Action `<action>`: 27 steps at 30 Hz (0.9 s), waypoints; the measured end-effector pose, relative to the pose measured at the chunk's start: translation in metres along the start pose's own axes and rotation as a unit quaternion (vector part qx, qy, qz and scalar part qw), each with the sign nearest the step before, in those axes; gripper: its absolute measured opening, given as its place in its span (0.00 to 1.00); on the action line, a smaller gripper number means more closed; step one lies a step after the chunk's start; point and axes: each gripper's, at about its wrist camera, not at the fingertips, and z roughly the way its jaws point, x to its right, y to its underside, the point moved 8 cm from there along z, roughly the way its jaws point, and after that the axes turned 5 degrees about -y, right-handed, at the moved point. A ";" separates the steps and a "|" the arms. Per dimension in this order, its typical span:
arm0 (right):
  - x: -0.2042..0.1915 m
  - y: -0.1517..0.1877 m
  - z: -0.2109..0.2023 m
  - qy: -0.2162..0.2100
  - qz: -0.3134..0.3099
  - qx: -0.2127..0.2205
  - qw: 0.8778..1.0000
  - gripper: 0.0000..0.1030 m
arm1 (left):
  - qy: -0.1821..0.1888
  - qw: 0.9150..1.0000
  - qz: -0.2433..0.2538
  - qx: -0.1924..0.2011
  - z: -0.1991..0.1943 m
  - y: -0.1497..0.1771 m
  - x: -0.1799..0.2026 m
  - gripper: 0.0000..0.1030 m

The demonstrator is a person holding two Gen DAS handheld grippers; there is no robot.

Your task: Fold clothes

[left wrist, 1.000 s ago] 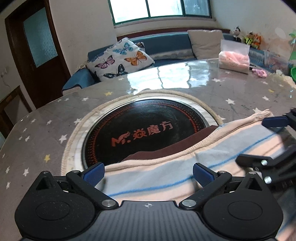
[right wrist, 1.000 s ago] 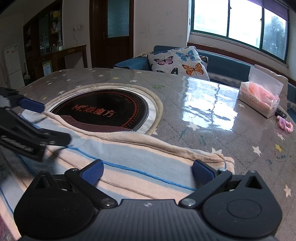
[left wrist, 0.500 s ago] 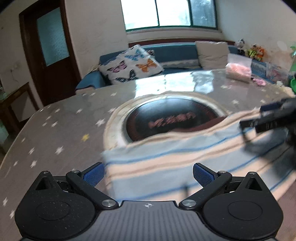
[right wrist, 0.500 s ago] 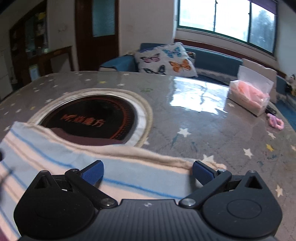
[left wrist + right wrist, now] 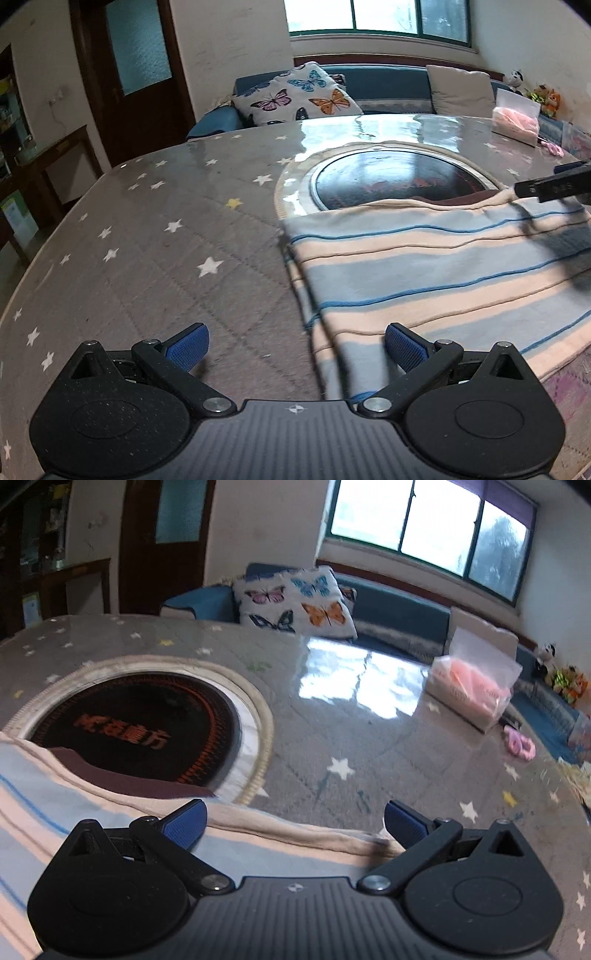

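Left gripper (image 5: 297,349) now drawn back off the striped garment (image 5: 436,273), fingers spread, nothing pinched, hanging over starred table (image 5: 155,236) at the cloth's left edge. Right gripper (image 5: 295,823) likewise pulled toward the right end, spread and empty, above the cream hem (image 5: 295,827). Garment lying flat near the table's front edge, top hem overlapping the round black cooktop (image 5: 140,727). Likely means one fold laid down and released; next, probably a fresh grasp at both ends.
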 end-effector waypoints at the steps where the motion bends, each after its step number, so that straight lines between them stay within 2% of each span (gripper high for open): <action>1: -0.004 -0.001 -0.005 -0.006 -0.004 0.003 1.000 1.00 | 0.002 1.000 -0.004 0.000 0.000 0.001 -0.002 1.00; 7: -0.051 0.002 -0.042 -0.068 -0.059 0.018 0.996 1.00 | 0.007 1.000 -0.010 0.001 -0.003 0.008 -0.011 1.00; 12: -0.103 0.016 -0.070 -0.140 -0.096 0.017 0.985 1.00 | -0.007 1.000 -0.016 0.000 -0.005 0.012 -0.024 1.00; 19: -0.177 0.036 -0.099 -0.219 -0.167 0.018 0.961 1.00 | -0.030 0.999 -0.043 -0.007 -0.006 0.015 -0.047 1.00; 23: -0.215 0.044 -0.108 -0.246 -0.212 0.019 0.946 1.00 | -0.039 0.997 -0.067 -0.015 -0.004 0.015 -0.059 1.00; 27: -0.248 0.052 -0.113 -0.266 -0.252 0.017 0.930 1.00 | -0.028 0.995 -0.091 -0.015 -0.004 0.011 -0.065 1.00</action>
